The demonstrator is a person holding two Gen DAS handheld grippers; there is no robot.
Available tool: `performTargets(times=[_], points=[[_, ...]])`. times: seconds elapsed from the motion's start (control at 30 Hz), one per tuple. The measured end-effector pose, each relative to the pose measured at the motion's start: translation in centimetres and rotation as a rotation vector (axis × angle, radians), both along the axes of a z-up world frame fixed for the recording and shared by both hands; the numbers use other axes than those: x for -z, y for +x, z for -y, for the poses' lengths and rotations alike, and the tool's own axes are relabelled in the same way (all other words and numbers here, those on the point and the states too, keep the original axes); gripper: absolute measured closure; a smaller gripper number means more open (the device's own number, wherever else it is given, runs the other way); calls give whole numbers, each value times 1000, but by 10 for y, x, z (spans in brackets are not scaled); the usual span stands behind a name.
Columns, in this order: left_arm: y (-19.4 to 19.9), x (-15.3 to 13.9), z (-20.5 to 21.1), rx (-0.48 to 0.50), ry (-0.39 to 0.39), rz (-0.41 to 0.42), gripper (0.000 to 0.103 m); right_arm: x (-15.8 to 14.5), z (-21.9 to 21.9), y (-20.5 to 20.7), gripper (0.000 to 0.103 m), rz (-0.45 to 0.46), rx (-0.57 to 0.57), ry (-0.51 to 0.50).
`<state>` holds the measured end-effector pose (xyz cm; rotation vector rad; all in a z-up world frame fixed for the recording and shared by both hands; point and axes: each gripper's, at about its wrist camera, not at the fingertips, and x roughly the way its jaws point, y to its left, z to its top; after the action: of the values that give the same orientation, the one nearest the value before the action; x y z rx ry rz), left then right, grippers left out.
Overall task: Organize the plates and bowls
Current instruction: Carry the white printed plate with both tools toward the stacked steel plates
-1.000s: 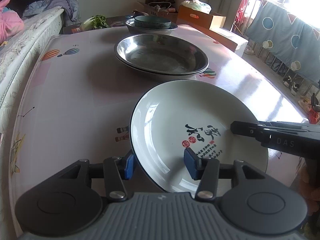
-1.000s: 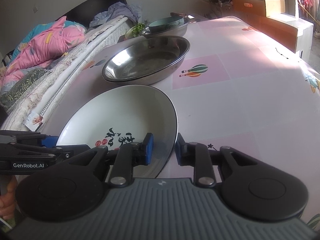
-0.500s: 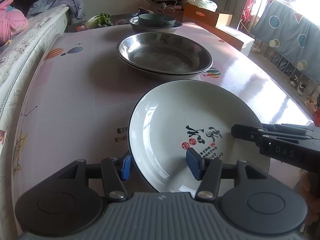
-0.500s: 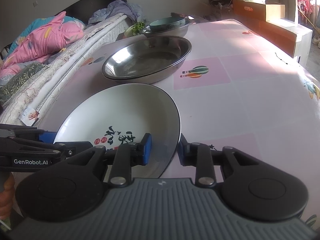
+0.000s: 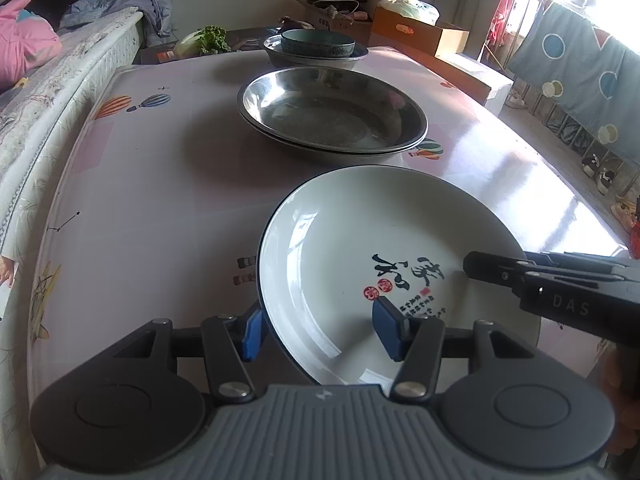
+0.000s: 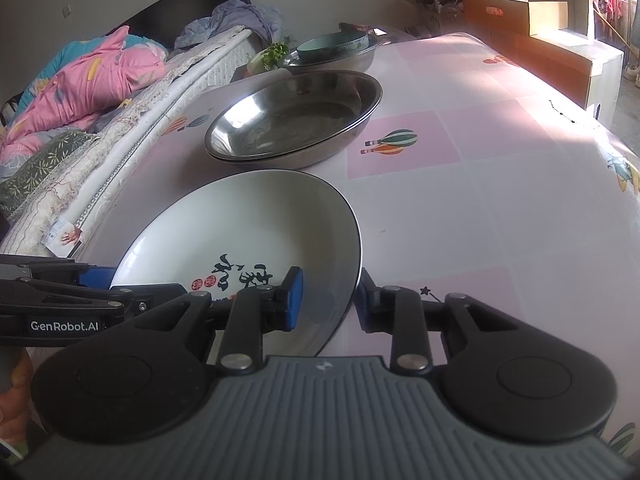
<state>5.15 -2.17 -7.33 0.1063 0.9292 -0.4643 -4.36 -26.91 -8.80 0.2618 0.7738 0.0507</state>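
Observation:
A white plate (image 5: 380, 240) (image 6: 240, 232) with black calligraphy lies on the pink table (image 5: 140, 200) close to me. My left gripper (image 5: 319, 334) straddles its near-left rim, one blue pad outside and one over the dish, with a gap, so it is open. My right gripper (image 6: 328, 300) straddles the near-right rim; its pads stand apart from the rim, open. Beyond the plate sit two stacked steel dishes (image 5: 332, 120) (image 6: 292, 120). A teal bowl (image 5: 318, 42) rests in a steel basin at the far edge.
A bed with quilts (image 6: 80, 80) runs along the table's left side. Leafy greens (image 5: 208, 38) and cardboard boxes (image 5: 420, 32) lie past the far edge. A blue cloth (image 5: 580, 72) hangs at the right. Bare tabletop (image 6: 500, 200) spreads right of the plate.
Both pairs of jaws have widened a little around the plate's rim. The plate and both hands have stayed where they were.

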Motion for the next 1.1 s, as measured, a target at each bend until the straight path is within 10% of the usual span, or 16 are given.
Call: performTargets(times=[1.1], points=[[-4,-15,-17,-42,-42,26,47,-20,-8,-9,76,32,-24,-1]])
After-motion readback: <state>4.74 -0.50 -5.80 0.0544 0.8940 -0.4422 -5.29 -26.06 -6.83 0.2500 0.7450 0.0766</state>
